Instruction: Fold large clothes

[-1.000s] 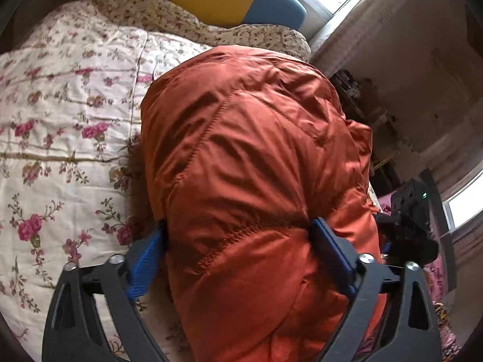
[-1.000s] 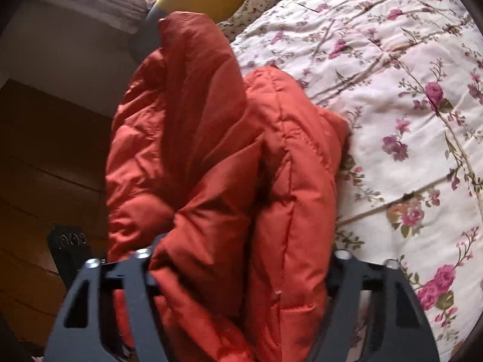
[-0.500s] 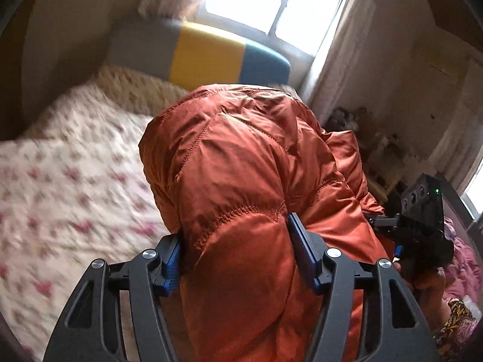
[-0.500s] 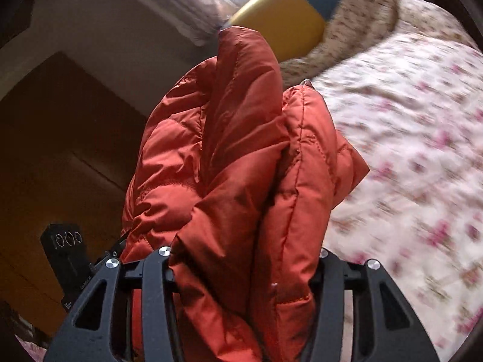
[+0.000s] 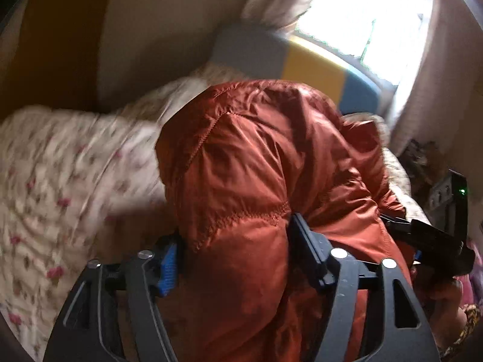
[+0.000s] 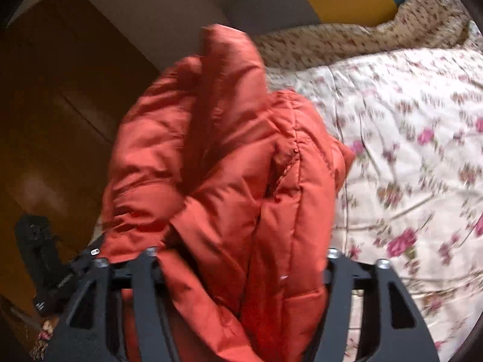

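Note:
An orange-red quilted puffer jacket (image 5: 256, 181) fills the middle of both views, bunched and lifted above the bed. My left gripper (image 5: 235, 247) is shut on a thick bunch of the jacket, its blue-padded fingers (image 5: 167, 264) pressing both sides. My right gripper (image 6: 241, 259) is shut on another thick fold of the jacket (image 6: 229, 166), which hides its fingertips. The right gripper's body shows at the right edge of the left wrist view (image 5: 434, 238); the left gripper shows at the lower left of the right wrist view (image 6: 39, 253).
A floral quilt (image 6: 407, 150) covers the bed under the jacket. A grey, yellow and blue headboard (image 5: 311, 66) stands at the far end below a bright window (image 5: 362, 15). A brown wooden wardrobe (image 6: 60, 105) stands beside the bed.
Both grippers have lifted and swung with the jacket held between them. The views now tilt back toward the bed, and the background is motion-blurred.

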{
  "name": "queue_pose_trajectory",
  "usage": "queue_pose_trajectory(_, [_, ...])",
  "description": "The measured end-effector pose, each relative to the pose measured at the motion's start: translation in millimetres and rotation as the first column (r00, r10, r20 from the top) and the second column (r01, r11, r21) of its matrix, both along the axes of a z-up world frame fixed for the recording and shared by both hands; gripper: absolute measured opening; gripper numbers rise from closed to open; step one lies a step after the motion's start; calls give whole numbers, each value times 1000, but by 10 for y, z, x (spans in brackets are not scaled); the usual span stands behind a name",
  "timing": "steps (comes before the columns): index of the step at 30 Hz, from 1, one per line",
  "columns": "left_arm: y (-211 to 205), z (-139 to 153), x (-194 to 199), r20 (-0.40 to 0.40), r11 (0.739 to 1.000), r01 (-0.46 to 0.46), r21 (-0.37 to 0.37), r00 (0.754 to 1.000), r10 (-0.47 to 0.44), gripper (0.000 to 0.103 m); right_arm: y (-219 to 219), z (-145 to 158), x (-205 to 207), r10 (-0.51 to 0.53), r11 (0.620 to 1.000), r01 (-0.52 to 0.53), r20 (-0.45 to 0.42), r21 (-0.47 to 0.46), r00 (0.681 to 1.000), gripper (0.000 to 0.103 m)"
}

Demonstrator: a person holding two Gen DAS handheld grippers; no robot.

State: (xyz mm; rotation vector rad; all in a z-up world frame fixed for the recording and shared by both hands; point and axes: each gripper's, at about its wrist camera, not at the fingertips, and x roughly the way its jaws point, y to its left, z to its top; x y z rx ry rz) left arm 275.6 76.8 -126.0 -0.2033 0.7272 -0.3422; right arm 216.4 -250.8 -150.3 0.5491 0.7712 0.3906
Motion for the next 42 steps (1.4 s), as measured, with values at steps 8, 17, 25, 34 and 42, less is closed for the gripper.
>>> queue_pose_trajectory(8, [-72, 94, -364, 110, 984, -89, 154, 991, 73, 89, -229, 68, -220, -117, 992, 117, 2, -49, 993, 75])
queue_pose_trajectory(17, [-519, 63, -368, 118, 936, -84, 341, 992, 46, 89, -218, 14, -449, -207, 949, 195, -24, -247, 978, 77])
queue_pose_trajectory(25, [-413, 123, -482, 51, 941, -89, 326, 996, 77, 90, -234, 269, -985, -186, 951, 187, 29, -246, 982, 88])
queue_pose_trajectory(34, [-205, 249, -1325, 72, 952, -208, 224, 978, 197, 100, 232, 729, -1981, -107, 916, 170, 187, -364, 977, 101])
queue_pose_trajectory(42, [25, 390, -1954, 86, 940, -280, 192, 959, 268, 100, 447, 671, -2505, -138, 873, 218, 208, -436, 968, 101])
